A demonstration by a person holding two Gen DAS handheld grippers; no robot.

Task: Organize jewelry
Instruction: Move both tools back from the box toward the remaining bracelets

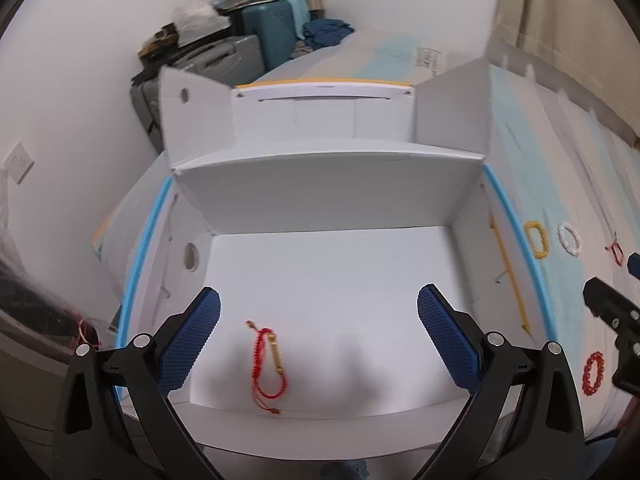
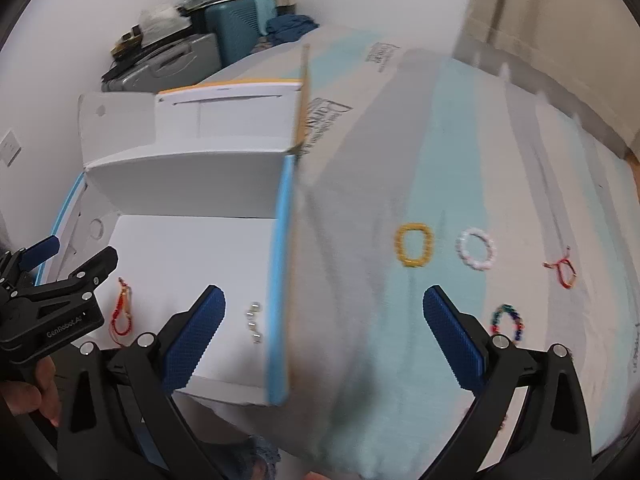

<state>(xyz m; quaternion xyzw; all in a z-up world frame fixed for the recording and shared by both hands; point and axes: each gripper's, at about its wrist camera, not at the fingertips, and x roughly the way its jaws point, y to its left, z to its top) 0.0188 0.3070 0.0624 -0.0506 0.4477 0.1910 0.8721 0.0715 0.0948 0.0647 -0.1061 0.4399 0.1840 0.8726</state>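
red bracelet (image 1: 269, 364) inside white box (image 1: 320, 192)

Home bedroom: striped mattress (image 2: 440, 184) as work surface, stacked suitcases (image 1: 264, 28) with heaped clothes (image 1: 326, 32) in corner, wall socket (image 1: 18, 160).

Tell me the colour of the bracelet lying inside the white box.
Red cord with a gold bar: the bracelet in the white box shows best in the left wrist view.

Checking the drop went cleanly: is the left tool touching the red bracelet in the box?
Apart. The left wrist view shows the left tool open, red bracelet lying on the box floor between its fingers, clear of both.
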